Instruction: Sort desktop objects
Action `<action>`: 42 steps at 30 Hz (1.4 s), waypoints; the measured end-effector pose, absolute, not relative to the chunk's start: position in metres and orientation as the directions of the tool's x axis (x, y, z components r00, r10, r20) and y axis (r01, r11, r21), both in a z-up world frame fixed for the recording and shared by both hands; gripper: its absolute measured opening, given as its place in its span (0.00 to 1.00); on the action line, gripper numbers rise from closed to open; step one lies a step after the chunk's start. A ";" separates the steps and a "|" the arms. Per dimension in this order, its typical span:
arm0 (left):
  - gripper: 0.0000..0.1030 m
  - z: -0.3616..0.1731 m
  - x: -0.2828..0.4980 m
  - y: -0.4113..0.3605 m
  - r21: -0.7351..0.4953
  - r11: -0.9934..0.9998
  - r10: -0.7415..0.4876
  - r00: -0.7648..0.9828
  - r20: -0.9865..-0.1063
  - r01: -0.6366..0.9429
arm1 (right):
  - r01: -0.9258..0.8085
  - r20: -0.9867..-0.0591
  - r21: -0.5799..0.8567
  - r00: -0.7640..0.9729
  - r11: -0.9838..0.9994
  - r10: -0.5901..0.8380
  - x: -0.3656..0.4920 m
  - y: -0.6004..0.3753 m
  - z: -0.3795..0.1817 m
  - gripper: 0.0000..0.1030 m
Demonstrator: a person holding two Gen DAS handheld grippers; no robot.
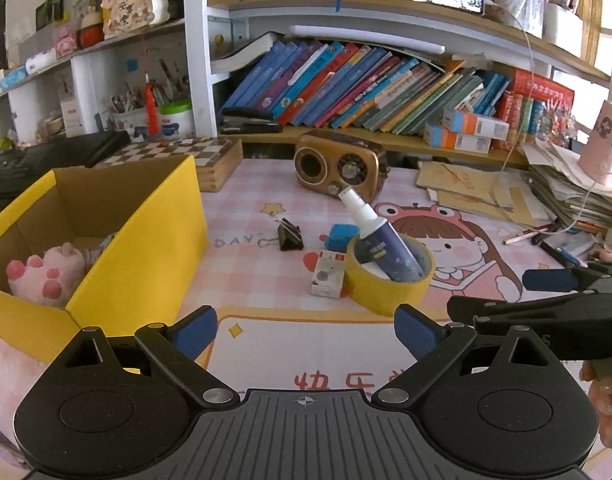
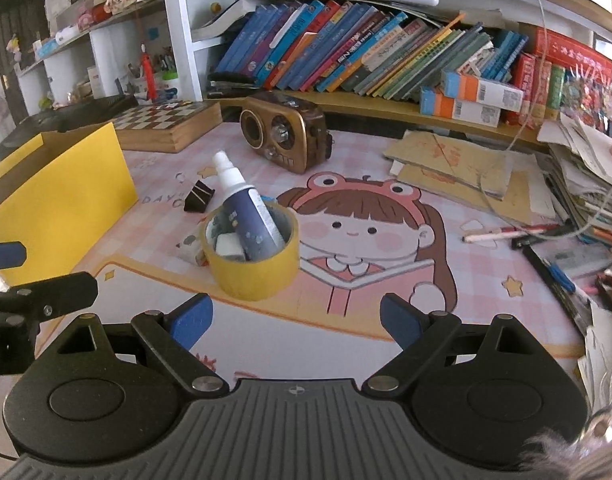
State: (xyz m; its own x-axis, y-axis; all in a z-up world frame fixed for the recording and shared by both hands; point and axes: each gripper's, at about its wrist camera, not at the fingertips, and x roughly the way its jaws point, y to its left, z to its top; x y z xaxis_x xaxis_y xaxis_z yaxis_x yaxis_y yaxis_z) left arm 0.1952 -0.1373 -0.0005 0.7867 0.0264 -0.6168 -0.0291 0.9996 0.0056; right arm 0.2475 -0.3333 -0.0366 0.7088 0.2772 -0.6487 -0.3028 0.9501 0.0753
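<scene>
Two downward wrist views, shared tape roll (image 1: 389, 276)

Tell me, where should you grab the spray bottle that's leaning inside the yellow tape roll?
Probably the white neck of the spray bottle, just under its cap. It sticks up and leans out of the tape roll, while the dark body sits inside the ring. Bring the open right gripper from above, one pad each side.
</scene>
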 end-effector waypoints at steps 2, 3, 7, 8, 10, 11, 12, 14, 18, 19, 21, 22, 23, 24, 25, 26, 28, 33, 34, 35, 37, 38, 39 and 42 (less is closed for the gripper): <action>0.94 0.001 0.197 -0.137 0.005 0.999 0.029 0.791 -0.611 -0.033 | -0.316 -0.647 0.069 0.708 0.946 0.283 0.254 -0.331 -0.037 0.88; 0.94 0.001 0.198 -0.138 0.007 0.999 0.032 0.792 -0.610 -0.034 | -0.324 -0.647 0.066 0.706 0.944 0.287 0.258 -0.329 -0.037 0.88; 0.94 -0.001 0.202 -0.137 0.011 0.999 0.039 0.787 -0.616 -0.041 | -0.357 -0.652 0.052 0.695 0.933 0.302 0.271 -0.323 -0.040 0.91; 0.94 -0.001 0.202 -0.137 0.011 0.999 0.041 0.784 -0.620 -0.043 | -0.366 -0.654 0.049 0.691 0.929 0.307 0.274 -0.320 -0.041 0.91; 0.94 -0.003 0.203 -0.136 0.013 0.999 0.047 0.778 -0.627 -0.050 | -0.386 -0.660 0.048 0.680 0.921 0.319 0.282 -0.316 -0.044 0.92; 0.94 -0.003 0.204 -0.136 0.014 0.998 0.050 0.775 -0.630 -0.054 | -0.396 -0.665 0.047 0.673 0.917 0.324 0.286 -0.314 -0.046 0.92; 0.94 -0.004 0.204 -0.135 0.015 0.998 0.054 0.772 -0.634 -0.058 | -0.407 -0.670 0.047 0.665 0.912 0.331 0.291 -0.311 -0.048 0.92; 0.94 -0.005 0.204 -0.134 0.016 0.998 0.061 0.767 -0.639 -0.066 | -0.427 -0.679 0.052 0.648 0.903 0.345 0.300 -0.305 -0.053 0.92; 0.94 -0.007 0.203 -0.133 0.020 0.997 0.072 0.754 -0.653 -0.078 | -0.465 -0.700 0.046 0.616 0.884 0.361 0.320 -0.292 -0.063 0.92; 0.94 -0.007 0.203 -0.132 0.021 0.997 0.074 0.751 -0.656 -0.080 | -0.472 -0.705 0.037 0.612 0.881 0.358 0.324 -0.289 -0.066 0.92; 0.94 -0.008 0.203 -0.132 0.023 0.996 0.079 0.748 -0.659 -0.085 | -0.484 -0.716 0.022 0.603 0.875 0.351 0.332 -0.283 -0.072 0.92; 0.94 -0.008 0.203 -0.131 0.024 0.996 0.081 0.747 -0.660 -0.087 | -0.488 -0.720 0.016 0.600 0.873 0.349 0.335 -0.281 -0.075 0.92; 0.94 -0.008 0.203 -0.131 0.025 0.996 0.082 0.746 -0.661 -0.087 | -0.495 -0.723 0.015 0.595 0.868 0.352 0.338 -0.280 -0.077 0.92; 0.94 -0.009 0.204 -0.131 0.024 0.996 0.082 0.746 -0.661 -0.088 | -0.503 -0.724 0.014 0.591 0.864 0.356 0.340 -0.278 -0.080 0.92; 0.94 -0.009 0.204 -0.131 0.024 0.996 0.081 0.746 -0.661 -0.088 | -0.509 -0.723 0.011 0.590 0.861 0.359 0.342 -0.277 -0.081 0.92; 0.94 -0.009 0.205 -0.132 0.023 0.996 0.080 0.745 -0.662 -0.086 | -0.516 -0.721 0.008 0.590 0.857 0.362 0.343 -0.276 -0.082 0.92; 0.94 -0.011 0.208 -0.132 0.021 0.997 0.073 0.744 -0.664 -0.079 | -0.528 -0.713 0.000 0.595 0.849 0.371 0.346 -0.273 -0.083 0.91; 0.94 -0.018 0.219 -0.134 0.026 0.998 0.060 0.735 -0.676 -0.057 | -0.573 -0.700 -0.014 0.591 0.820 0.401 0.350 -0.268 -0.081 0.81; 0.94 -0.019 0.222 -0.135 0.026 0.998 0.056 0.735 -0.676 -0.052 | -0.575 -0.701 -0.007 0.586 0.818 0.406 0.351 -0.269 -0.080 0.81; 0.94 -0.019 0.224 -0.135 0.026 0.999 0.050 0.735 -0.676 -0.045 | -0.577 -0.700 0.002 0.583 0.817 0.413 0.351 -0.271 -0.080 0.81; 0.93 -0.021 0.230 -0.135 0.022 0.999 0.036 0.736 -0.676 -0.028 | -0.572 -0.691 0.021 0.584 0.820 0.425 0.350 -0.277 -0.078 0.80; 0.93 -0.022 0.233 -0.136 0.022 1.000 0.029 0.736 -0.677 -0.019 | -0.566 -0.686 0.026 0.589 0.824 0.427 0.349 -0.280 -0.076 0.80; 0.93 -0.024 0.237 -0.136 0.023 1.000 0.022 0.734 -0.679 -0.009 | -0.558 -0.679 0.032 0.596 0.829 0.428 0.348 -0.284 -0.073 0.80; 0.83 -0.032 0.251 -0.138 0.032 0.999 0.001 0.721 -0.693 0.030 | -0.513 -0.669 0.073 0.611 0.855 0.423 0.346 -0.299 -0.068 0.80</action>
State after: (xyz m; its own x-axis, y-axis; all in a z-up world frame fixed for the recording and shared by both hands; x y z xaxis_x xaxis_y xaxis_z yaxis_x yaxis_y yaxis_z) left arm 0.2506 -0.1385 -0.0316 0.7209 0.0008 -0.6930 0.0298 0.9990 0.0322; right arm 0.3465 -0.2986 -0.0680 0.6111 0.4234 -0.6688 -0.5128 0.8554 0.0729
